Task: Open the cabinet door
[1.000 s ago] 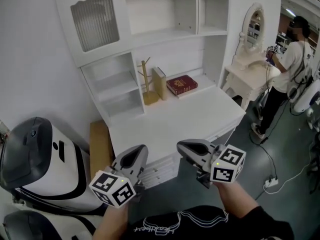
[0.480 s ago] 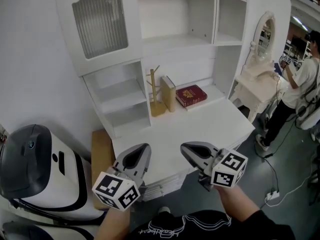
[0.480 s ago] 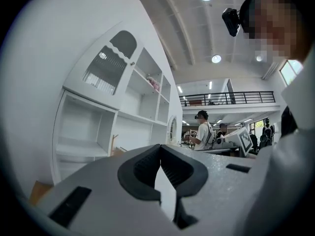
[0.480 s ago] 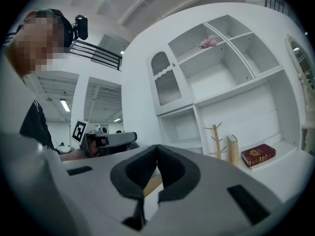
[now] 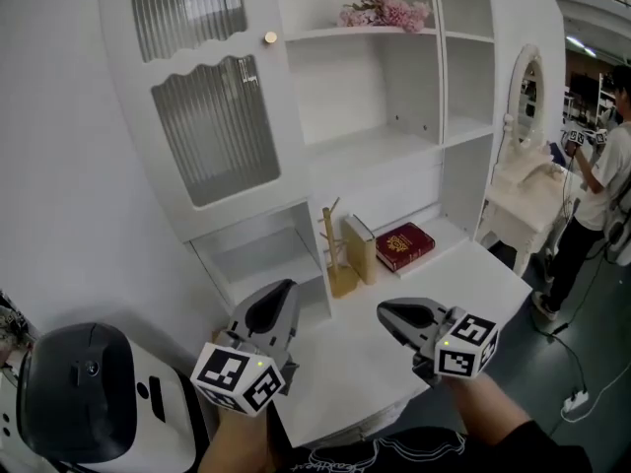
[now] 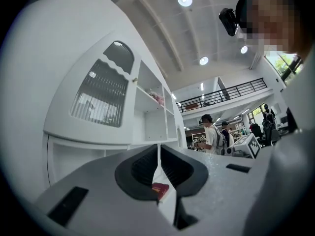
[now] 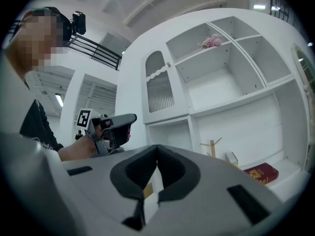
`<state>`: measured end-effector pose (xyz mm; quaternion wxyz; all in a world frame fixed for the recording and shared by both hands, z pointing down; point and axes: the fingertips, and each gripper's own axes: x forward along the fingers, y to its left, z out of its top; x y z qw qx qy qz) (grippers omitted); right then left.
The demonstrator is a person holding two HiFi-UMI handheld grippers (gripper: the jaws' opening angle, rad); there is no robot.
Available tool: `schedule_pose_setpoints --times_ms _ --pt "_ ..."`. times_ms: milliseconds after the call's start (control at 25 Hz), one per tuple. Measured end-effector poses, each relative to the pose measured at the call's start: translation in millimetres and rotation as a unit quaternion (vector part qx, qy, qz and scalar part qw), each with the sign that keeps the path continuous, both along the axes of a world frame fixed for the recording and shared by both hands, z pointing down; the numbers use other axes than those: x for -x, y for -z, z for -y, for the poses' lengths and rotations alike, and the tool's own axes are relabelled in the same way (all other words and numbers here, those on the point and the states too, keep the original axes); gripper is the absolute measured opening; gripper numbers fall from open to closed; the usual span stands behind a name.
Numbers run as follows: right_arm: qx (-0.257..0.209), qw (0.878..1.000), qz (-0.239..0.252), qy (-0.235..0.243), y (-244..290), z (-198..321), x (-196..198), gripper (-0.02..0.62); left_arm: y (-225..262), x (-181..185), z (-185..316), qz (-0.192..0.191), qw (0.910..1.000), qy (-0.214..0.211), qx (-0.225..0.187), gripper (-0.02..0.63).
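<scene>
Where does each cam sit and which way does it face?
Head view: on the head, facing forward and down at the cabinet; left claw, right claw and forearms show.
Left gripper view: on the left claw, tilted up at the door; shut jaws, person's head show.
Right gripper view: on the right claw, facing the shelves; shut jaws, left claw show.
Shared: all three see the door.
</scene>
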<state>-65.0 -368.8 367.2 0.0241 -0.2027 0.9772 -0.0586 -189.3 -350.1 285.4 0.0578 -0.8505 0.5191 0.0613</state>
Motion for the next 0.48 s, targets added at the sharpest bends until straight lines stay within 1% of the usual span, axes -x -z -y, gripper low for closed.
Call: schedule_pose_setpoints --times_ms 200,280,360,400,480 --pt "0.000 1.000 -0.012 -0.004 2.8 19.4 1.4 0.006 50.2 0.0 25.2 0.016 0.9978 -0.028 -0.058 0.012" --pt "0.002 1.000 -0.013 -0.004 3.2 30.7 -0.2 0.006 69.2 -0.8 38.4 0.023 0.9962 -0.029 -0.079 0.032" --pt "0.004 1.000 -0.011 0.000 4.0 41.5 -1.3 0.006 85.8 -3.5 51.9 0.032 0.9950 -0.029 -0.090 0.040" --pt "0.004 1.000 -0.009 0.005 4.9 46.2 -1.2 0.006 94.5 -5.1 58.4 0.040 0.9943 -0.027 -0.095 0.044" --pt "0.001 1.000 -0.006 0.019 8.7 55.4 -0.4 0.006 116.2 -7.3 69.8 0.061 0.9916 -0.011 -0.114 0.073"
